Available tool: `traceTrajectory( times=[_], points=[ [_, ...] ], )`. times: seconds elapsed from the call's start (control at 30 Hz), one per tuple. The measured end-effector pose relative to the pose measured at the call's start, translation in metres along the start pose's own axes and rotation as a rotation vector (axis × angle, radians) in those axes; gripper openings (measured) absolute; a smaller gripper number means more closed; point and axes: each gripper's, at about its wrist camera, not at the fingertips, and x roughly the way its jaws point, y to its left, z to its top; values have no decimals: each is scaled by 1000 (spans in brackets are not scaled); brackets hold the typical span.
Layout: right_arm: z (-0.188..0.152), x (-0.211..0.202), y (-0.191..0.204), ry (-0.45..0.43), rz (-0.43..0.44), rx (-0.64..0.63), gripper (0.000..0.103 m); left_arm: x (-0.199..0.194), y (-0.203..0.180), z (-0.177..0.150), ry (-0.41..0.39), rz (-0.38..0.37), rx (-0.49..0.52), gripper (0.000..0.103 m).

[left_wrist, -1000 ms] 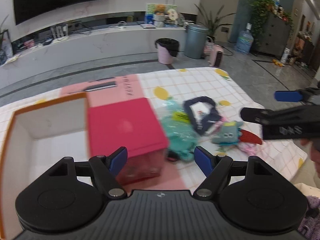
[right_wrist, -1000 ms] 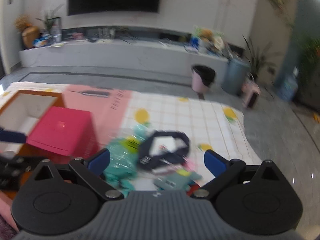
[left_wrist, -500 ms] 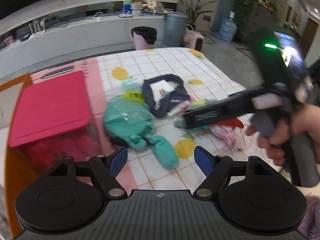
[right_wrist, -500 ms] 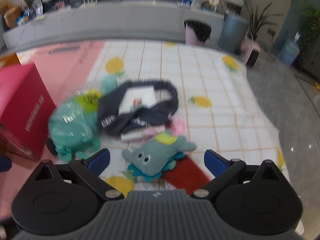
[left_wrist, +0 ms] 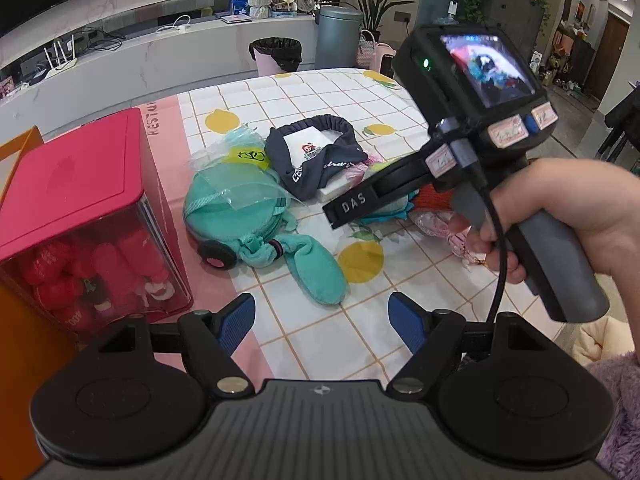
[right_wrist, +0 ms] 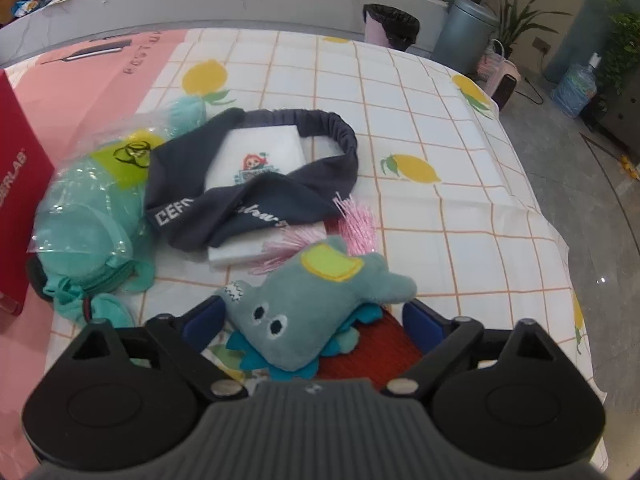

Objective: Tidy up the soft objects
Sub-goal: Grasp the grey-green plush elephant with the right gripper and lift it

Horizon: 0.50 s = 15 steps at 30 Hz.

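Both claws are black with ribbed blue pads (left_wrist: 239,322) and silver pivot screws (left_wrist: 227,385). The right claw (left_wrist: 400,196) carries white "DAS" lettering, a grey handle (left_wrist: 560,256), a black cable (left_wrist: 499,256) and, at 1 o'clock, a small screen (left_wrist: 486,68). A fuzzy lilac sleeve (left_wrist: 616,396) shows at 4 o'clock.

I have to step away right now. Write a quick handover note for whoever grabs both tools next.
Left tool: open, holding nothing, above the tablecloth just short of the teal plush in its plastic bag.
Right tool: jaws closing, with the grey-blue plush toy between them; the pads do not look pressed on it yet.
Things: navy headband lies draped over a white packet; a pink tinsel item sits beside it. The red-lidded box with red toys stands at the left.
Done: no loose item looks put away.
Left: grasp the grey-blue plush, then sort the others.
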Motion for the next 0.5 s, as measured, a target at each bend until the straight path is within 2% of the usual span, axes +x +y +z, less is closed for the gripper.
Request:
traceTrajectory(
  times=[0.13, 0.23, 0.33, 0.5],
  points=[
    [0, -9, 0, -33, 20, -12, 72, 1, -3, -1, 6, -5, 16, 89],
    [-1, -15, 0, -51, 26, -30, 66, 1, -9, -4, 2, -12, 49, 89],
    [-1, -15, -3, -44, 32, -13, 61, 1, -11, -4, -1, -21, 58, 89],
    [-1, -32, -13, -68, 18, 28, 61, 3, -10, -4, -31, -38, 40, 89]
  ],
)
